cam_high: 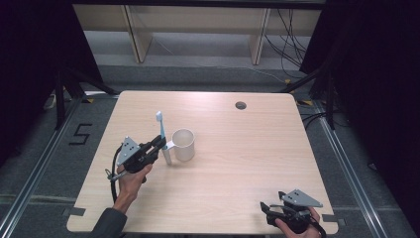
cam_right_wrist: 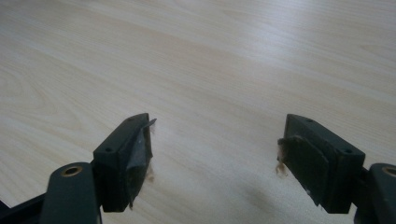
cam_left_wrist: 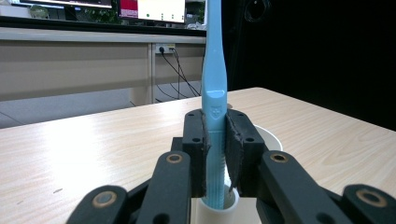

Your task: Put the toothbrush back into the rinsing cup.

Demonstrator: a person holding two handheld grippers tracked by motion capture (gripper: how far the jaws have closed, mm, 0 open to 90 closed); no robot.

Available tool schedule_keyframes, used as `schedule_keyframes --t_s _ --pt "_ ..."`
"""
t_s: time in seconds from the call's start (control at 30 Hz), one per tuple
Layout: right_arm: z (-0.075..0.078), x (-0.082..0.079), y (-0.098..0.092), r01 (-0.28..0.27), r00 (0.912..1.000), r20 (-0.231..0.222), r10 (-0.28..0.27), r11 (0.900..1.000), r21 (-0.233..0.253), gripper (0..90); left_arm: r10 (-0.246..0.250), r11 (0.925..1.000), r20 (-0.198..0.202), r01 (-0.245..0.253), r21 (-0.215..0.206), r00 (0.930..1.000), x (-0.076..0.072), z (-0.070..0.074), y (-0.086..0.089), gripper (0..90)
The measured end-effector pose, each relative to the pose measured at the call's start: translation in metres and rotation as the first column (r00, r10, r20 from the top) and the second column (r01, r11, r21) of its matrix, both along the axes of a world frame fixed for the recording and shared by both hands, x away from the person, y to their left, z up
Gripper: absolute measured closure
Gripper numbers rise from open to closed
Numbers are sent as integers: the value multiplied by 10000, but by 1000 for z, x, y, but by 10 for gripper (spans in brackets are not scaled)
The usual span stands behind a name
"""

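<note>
Near the middle of the wooden table (cam_high: 237,163), a little toward nine o'clock, a light blue toothbrush (cam_high: 162,136) stands almost straight up with its bristle end on top. The left gripper (cam_high: 159,145) pinches the toothbrush handle between its two black jaws. In the left gripper view, the toothbrush (cam_left_wrist: 215,93) rises between the pads, and its bottom end sits over a small white holder (cam_left_wrist: 215,212). A white cup (cam_high: 183,144) stands just beside the toothbrush, at three o'clock from it. A hand (cam_high: 130,181) holds the left gripper from six o'clock. The right gripper (cam_high: 267,208) rests low near the table's five o'clock corner, well apart from the cup. Its jaws are spread wide with nothing between them, over bare wood (cam_right_wrist: 210,84).
</note>
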State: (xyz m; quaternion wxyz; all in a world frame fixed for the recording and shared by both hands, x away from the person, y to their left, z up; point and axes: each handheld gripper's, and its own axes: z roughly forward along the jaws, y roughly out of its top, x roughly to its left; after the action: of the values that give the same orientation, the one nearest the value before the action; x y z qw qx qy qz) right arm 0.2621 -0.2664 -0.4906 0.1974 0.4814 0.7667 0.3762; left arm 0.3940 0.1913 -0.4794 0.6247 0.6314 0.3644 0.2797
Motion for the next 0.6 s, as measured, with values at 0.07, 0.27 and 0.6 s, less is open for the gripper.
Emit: schedule_keyframes --t_s 0.07,0.27,0.6 --pt "0 1 -1 -89 9999 66 89 9999 -47 253 17 10000 24 -17 40 10000 0 -2 0 783" --pt "0 0 0 -26 10000 27 26 10000 -9 253 -73 10000 145 74 -52 9999 1 -5 -1 782" --pt "0 1 -1 -154 9997 205 157 9997 -177 252 -45 9988 -91 49 478 9999 -4 -11 1 780"
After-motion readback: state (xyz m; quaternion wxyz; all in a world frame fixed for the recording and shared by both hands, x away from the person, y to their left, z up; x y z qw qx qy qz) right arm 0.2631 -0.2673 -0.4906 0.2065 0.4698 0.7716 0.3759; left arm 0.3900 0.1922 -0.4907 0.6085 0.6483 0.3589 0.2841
